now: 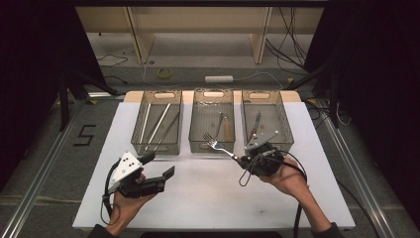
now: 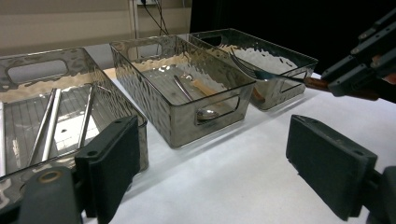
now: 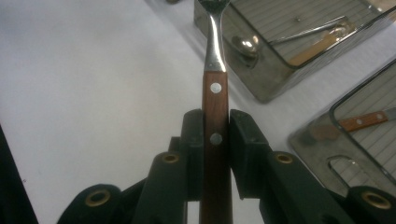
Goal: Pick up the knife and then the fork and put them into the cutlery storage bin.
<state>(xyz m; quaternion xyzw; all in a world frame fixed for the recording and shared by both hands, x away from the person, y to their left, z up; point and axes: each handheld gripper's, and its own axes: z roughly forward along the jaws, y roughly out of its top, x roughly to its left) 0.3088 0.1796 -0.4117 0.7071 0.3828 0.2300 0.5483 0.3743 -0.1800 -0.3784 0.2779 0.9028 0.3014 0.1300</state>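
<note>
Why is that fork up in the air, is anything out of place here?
Nothing looks odd. The right gripper holds the fork by its wooden handle, in front of the middle basket. Other cutlery lies sorted inside the three baskets; nothing spilled or damaged.

The white table (image 1: 208, 198) stands on a grey floor (image 1: 44, 134) with metal rails (image 1: 39, 173) running along both sides. On the floor at the left there is a black mark like the number 5 (image 1: 85, 135). Behind the table, a white power strip (image 1: 219, 79), a yellow roll of tape (image 1: 165, 73) and several loose cables (image 1: 287, 44) lie on the floor. Farther back stands light wooden furniture (image 1: 198, 25) with upright legs. Black curtains (image 1: 29, 59) close the room at left and right, so the sides are dark.
</note>
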